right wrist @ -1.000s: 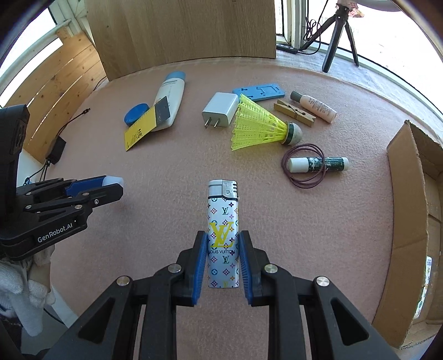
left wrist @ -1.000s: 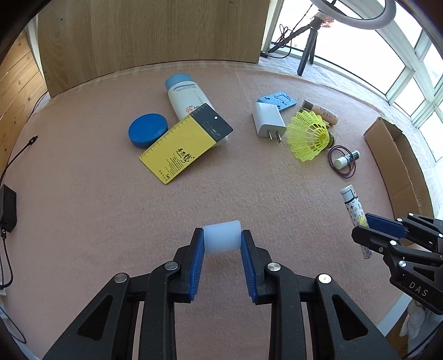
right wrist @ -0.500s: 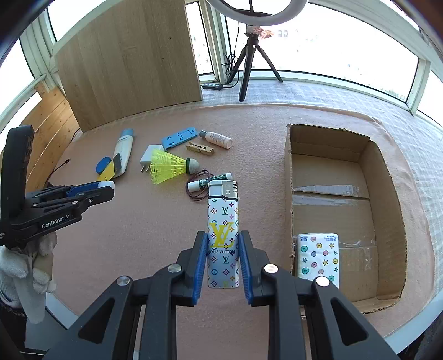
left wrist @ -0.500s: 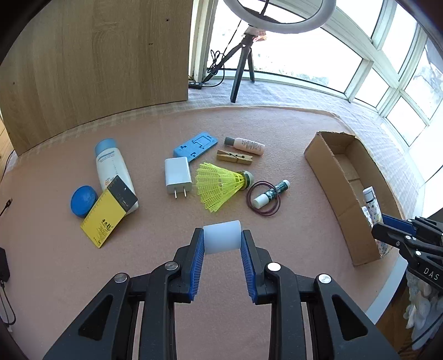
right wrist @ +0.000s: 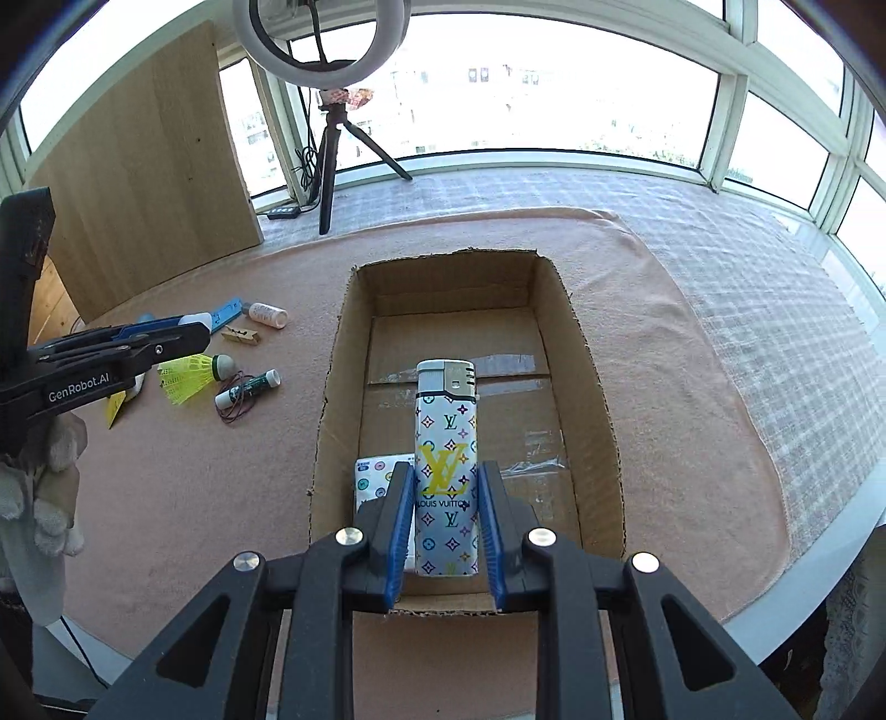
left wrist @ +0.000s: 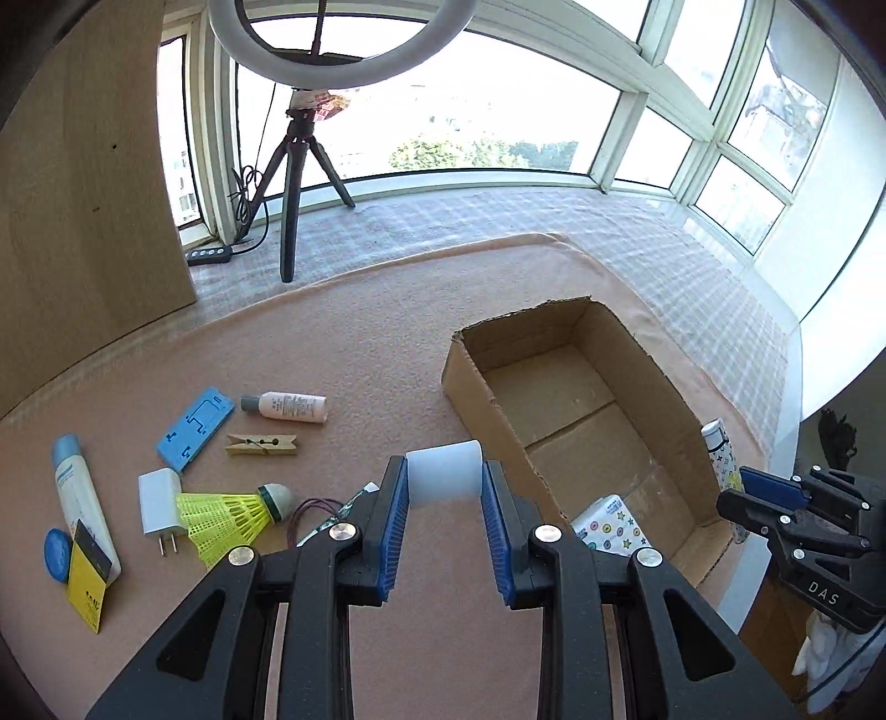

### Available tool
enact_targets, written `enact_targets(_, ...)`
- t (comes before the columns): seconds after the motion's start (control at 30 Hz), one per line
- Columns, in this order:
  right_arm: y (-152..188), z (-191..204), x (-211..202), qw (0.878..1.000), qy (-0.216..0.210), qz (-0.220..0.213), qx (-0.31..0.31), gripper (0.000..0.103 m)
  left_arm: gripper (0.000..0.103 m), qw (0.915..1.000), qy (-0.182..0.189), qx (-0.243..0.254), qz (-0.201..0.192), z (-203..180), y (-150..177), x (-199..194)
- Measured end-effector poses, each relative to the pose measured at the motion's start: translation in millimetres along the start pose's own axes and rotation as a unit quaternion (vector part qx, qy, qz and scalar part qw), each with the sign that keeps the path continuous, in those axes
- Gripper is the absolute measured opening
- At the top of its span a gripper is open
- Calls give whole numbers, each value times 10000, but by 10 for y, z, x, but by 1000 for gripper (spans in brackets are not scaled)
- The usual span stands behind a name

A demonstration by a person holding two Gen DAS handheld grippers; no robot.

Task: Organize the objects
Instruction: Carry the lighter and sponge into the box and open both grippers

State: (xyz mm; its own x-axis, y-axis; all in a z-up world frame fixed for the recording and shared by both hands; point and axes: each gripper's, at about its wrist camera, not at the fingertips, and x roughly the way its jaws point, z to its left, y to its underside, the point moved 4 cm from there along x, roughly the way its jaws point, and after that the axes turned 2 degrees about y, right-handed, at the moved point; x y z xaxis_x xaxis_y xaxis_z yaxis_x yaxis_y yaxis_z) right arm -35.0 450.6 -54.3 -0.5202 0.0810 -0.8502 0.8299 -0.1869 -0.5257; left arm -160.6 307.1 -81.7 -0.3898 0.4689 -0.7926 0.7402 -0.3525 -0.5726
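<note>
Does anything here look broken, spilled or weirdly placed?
Nothing spilled or broken. The cardboard box has ragged cut edges and tape across its bottom, with one patterned packet inside. The shuttlecock, clothespin and small bottle lie scattered loosely on the pink mat, simply awaiting sorting.

Sunlit bay windows [right wrist: 554, 83], ring light [left wrist: 343, 44] on tripod, wooden panel [right wrist: 144, 183], pink mat [left wrist: 360, 343].
</note>
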Motion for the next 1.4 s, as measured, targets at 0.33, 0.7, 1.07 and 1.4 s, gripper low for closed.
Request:
enact_targets(0.33,32,-303,107,9999,99,95,70,21,28,9993,211,289,127,-626,-352,509)
enact_targets(0.7,69,-240,92,9998,56,36,-187,56,79,9986,292,449,39,-826,-386,525)
enact_targets(1.07,36,-70,45,9998,-144,0,-169,59,79,9995,-73,311,-11,-473,-237,267)
enact_targets(1.4,-118,374,93,9977,-611,-80,-277,59,79,9979,-545,-334,-68,482,158,-202)
